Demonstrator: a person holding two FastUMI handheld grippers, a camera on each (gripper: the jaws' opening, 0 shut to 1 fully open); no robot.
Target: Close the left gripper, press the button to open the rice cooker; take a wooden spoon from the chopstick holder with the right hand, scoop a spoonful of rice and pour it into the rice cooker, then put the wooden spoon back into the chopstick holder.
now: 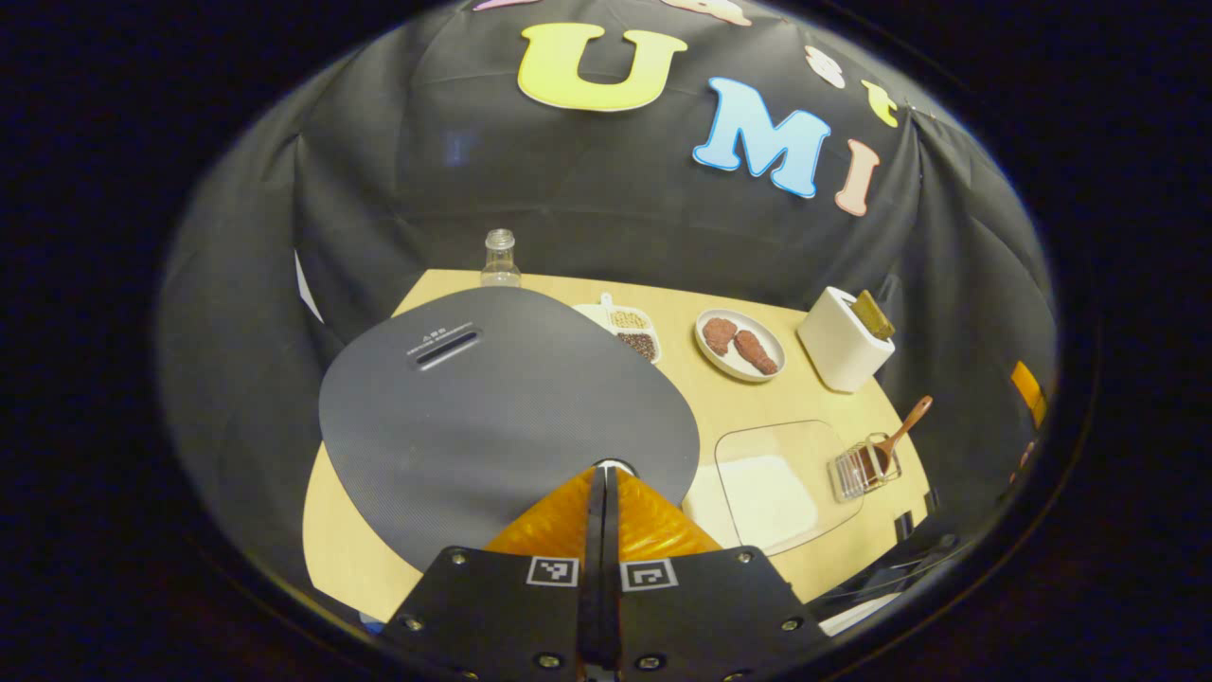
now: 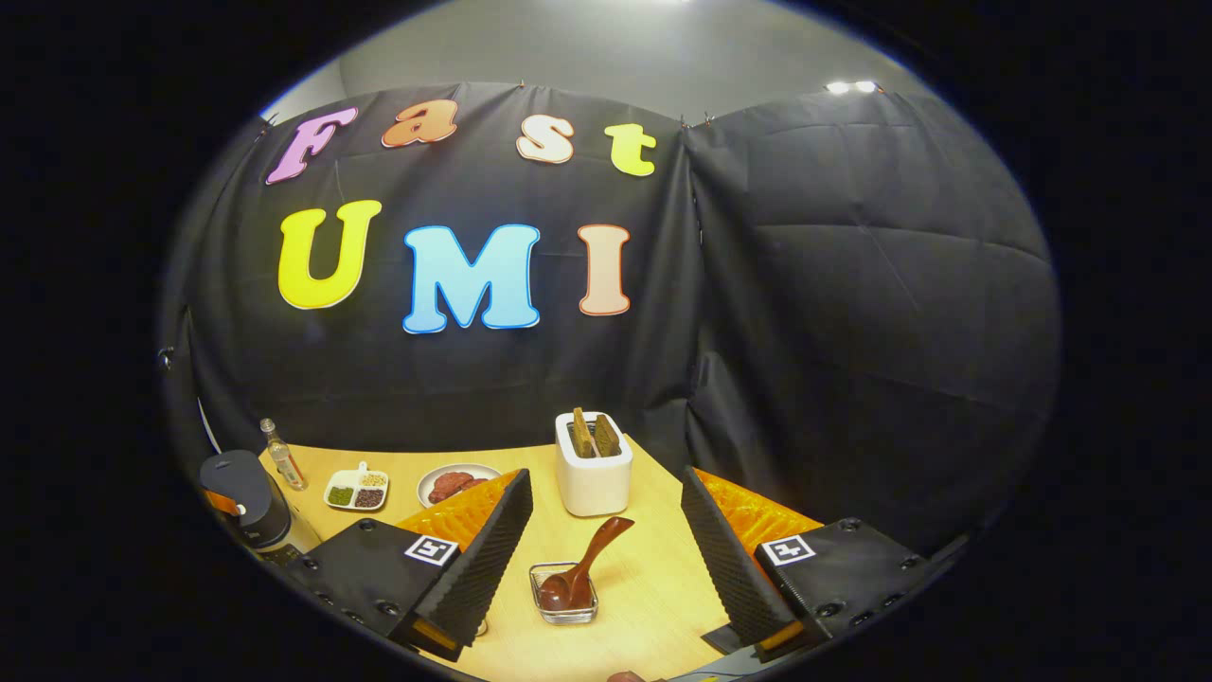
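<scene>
In the left gripper view the rice cooker's dark grey lid (image 1: 502, 407) lies closed right in front of me. My left gripper (image 1: 606, 471) is shut, its tips at the lid's near edge by the small button (image 1: 615, 465). A clear tray of white rice (image 1: 769, 494) sits to the right, then the chopstick holder (image 1: 860, 471) with the wooden spoon (image 1: 907, 423) leaning in it. In the right gripper view my right gripper (image 2: 606, 559) stands open above the holder (image 2: 564, 595); the spoon (image 2: 589, 561) lies between the fingers, untouched. The rice cooker (image 2: 248, 507) is far left.
A white toaster (image 2: 594, 466) with bread stands behind the holder. A plate of brown food (image 2: 459, 483), a divided dish of beans (image 2: 356, 490) and a small clear bottle (image 2: 282, 457) line the table's back. The booth's cloth wall closes the far and right sides.
</scene>
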